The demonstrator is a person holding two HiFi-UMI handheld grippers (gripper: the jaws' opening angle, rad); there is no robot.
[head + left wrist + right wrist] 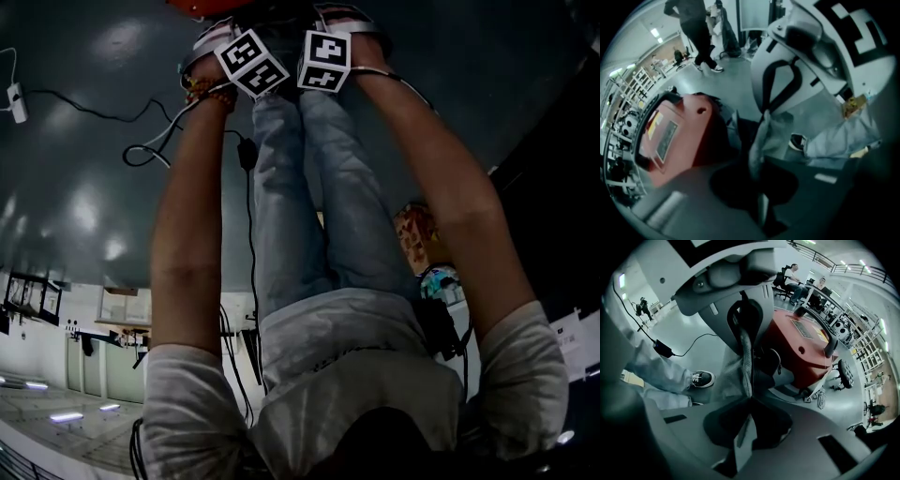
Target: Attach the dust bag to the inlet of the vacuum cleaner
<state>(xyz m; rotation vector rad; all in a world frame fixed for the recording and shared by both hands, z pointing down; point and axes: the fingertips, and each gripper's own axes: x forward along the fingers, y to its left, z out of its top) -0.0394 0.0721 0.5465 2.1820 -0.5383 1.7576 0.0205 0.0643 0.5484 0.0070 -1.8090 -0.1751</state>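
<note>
The grey cloth dust bag [733, 373] hangs between the facing left gripper [758, 161] and right gripper [747, 397], pinched in both jaws, with the red plastic vacuum cleaner [806, 352] on the floor [689, 331] beside them.

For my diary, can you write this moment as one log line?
left gripper: shut on dust bag | right gripper: shut on dust bag | vacuum cleaner: red, nearby

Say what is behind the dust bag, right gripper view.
The left gripper, clamped on the dust bag; past it the red vacuum cleaner, partly covered by both. No inlet shows.
</note>
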